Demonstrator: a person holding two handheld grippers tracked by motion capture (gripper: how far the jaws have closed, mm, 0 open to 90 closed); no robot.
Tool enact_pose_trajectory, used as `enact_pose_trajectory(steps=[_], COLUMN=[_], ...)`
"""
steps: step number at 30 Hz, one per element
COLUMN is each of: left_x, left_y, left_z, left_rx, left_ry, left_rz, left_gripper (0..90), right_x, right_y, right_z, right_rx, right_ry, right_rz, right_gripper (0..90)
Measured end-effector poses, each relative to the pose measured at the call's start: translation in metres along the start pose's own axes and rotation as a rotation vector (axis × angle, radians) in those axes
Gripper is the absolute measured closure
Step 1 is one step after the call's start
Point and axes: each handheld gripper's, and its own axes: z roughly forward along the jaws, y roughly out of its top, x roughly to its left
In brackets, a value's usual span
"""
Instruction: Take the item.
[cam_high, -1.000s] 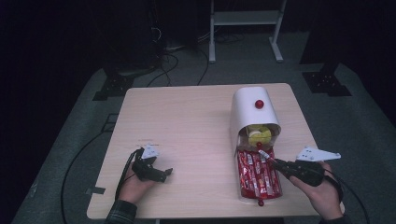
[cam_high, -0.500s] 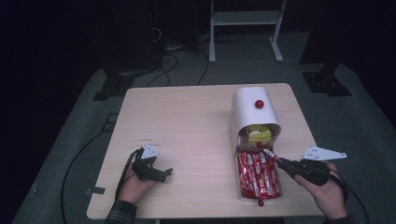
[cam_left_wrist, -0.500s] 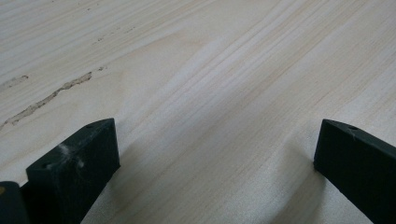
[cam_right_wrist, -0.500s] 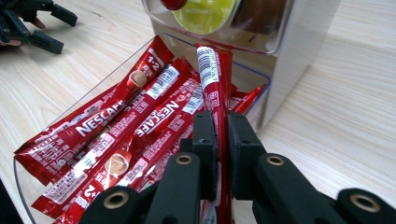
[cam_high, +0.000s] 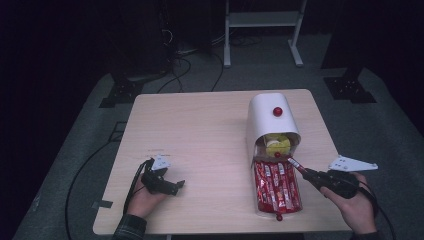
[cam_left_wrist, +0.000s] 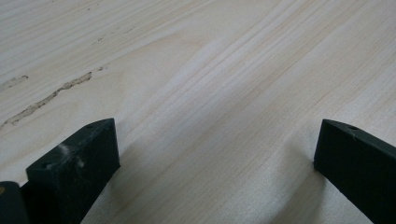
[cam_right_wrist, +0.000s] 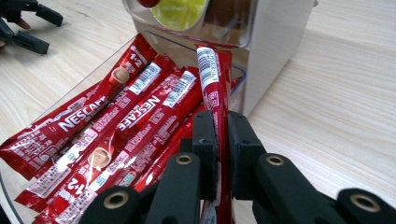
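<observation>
1. Right gripper (cam_right_wrist: 216, 140): jaws closed edge-on around one red coffee-stick sachet (cam_right_wrist: 212, 77). The pinch sits well along its length; a long free end projects past the jaw tips toward the white container (cam_right_wrist: 275, 28). In the high view the right gripper (cam_high: 303, 171) sits at the drawer's right edge, with the sachet end angled up and left from it.

2. Handling, judged: the sachet looks light, thin and limp, with a glossy foil skin, probably slippery. A grip across the flat faces near mid-length seems best. Held too close to one end, the free length would likely droop or pivot. Hard squeezing risks bursting a seam.

3. Just beyond and left of the jaws: clear drawer (cam_right_wrist: 100, 60) pulled out from the white container, with several more sachets (cam_right_wrist: 135, 109) lying overlapped, roughly lengthwise. The held sachet is raised above this pile, its far tip close to the container's opening. I cannot tell whether it touches.

4. Farther: yellow-lidded item (cam_right_wrist: 180, 9) inside the upper compartment. Small red knob (cam_high: 277, 111) on the container's top in the high view; another at the drawer's near end.

5. Left gripper (cam_high: 172, 186): lies at the table's (cam_high: 200, 130) near-left part, well apart from the container. Its own view shows jaws spread wide over bare wood, nothing between them.
</observation>
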Motion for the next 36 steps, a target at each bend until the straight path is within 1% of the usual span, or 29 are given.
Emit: enact_pose_trajectory(steps=[11,16,22,30,36], left_x=[0.0,0.0,0.0,0.0,0.0], left_y=[0.0,0.0,0.0,0.0,0.0], left_z=[0.0,0.0,0.0,0.0,0.0], left_rx=[0.0,0.0,0.0,0.0,0.0], left_ry=[0.0,0.0,0.0,0.0,-0.001], left_rz=[0.0,0.0,0.0,0.0,0.0], left_gripper=[0.0,0.0,0.0,0.0,0.0], right_x=[-0.006,-0.007,-0.009,-0.014,-0.021], right_y=[-0.002,-0.002,-0.002,-0.004,-0.005], right_z=[-0.005,-0.007,-0.009,-0.013,-0.013], right_rx=[-0.003,-0.005,-0.007,-0.017,-0.029], right_ry=[-0.018,-0.017,-0.02,-0.036,-0.059], right_rz=[0.007,0.009,0.001,0.015,0.031], right_gripper=[82.5,82.6,82.7,82.7,82.7])
